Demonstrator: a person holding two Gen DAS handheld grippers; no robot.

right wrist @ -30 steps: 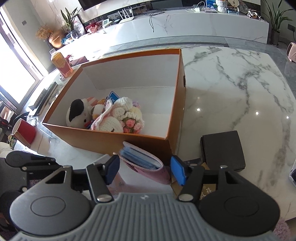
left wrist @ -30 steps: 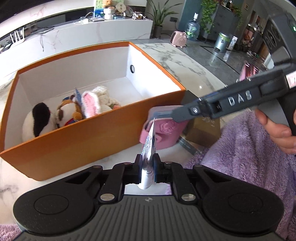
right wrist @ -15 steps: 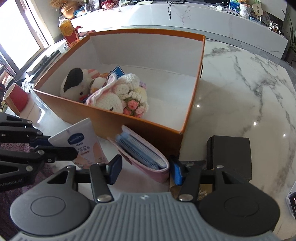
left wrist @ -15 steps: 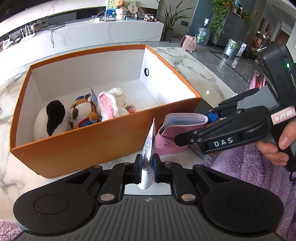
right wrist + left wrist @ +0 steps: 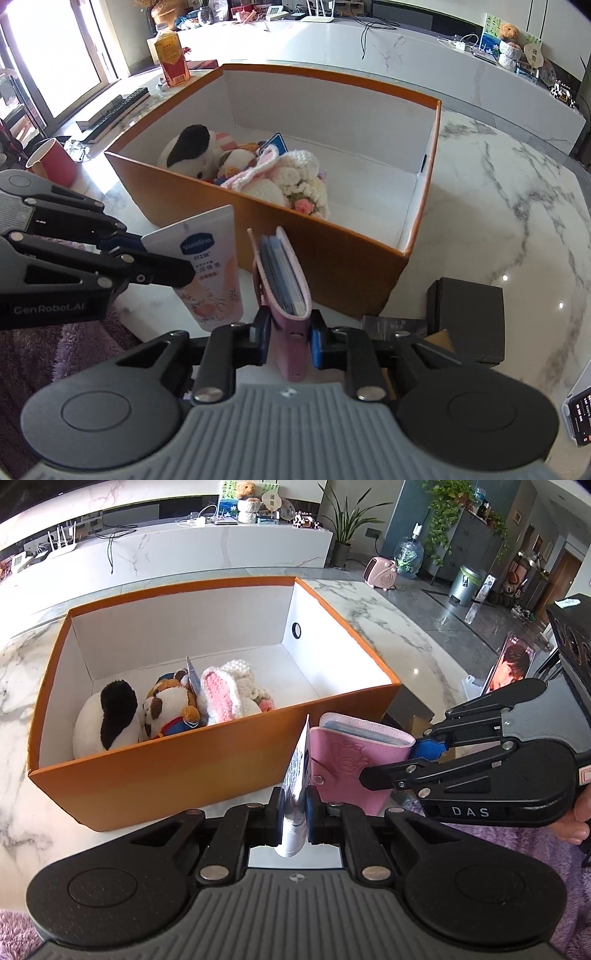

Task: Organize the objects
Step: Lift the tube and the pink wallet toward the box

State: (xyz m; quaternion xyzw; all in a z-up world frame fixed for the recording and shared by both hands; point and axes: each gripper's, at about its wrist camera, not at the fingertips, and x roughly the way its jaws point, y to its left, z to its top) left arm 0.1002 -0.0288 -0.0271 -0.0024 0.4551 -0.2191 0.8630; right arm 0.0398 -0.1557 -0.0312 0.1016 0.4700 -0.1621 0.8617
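Left gripper point(image 5: 294, 810): black linkage arms on a grey ribbed body, two round black discs at its sides, silver rivets at the joints
Left gripper marking: white "GenRobot.AI" lettering ran along its side in the right wrist view
Right gripper point(image 5: 289, 338): same black arms and ribbed grey body, blue pads point(image 5: 317, 347) on the fingers
Right gripper marking: white "DAS" letters on a black side plate, a small pink-edged label behind it
Clothing: a fluffy purple sleeve point(image 5: 517, 849) covered the arm behind the right gripper
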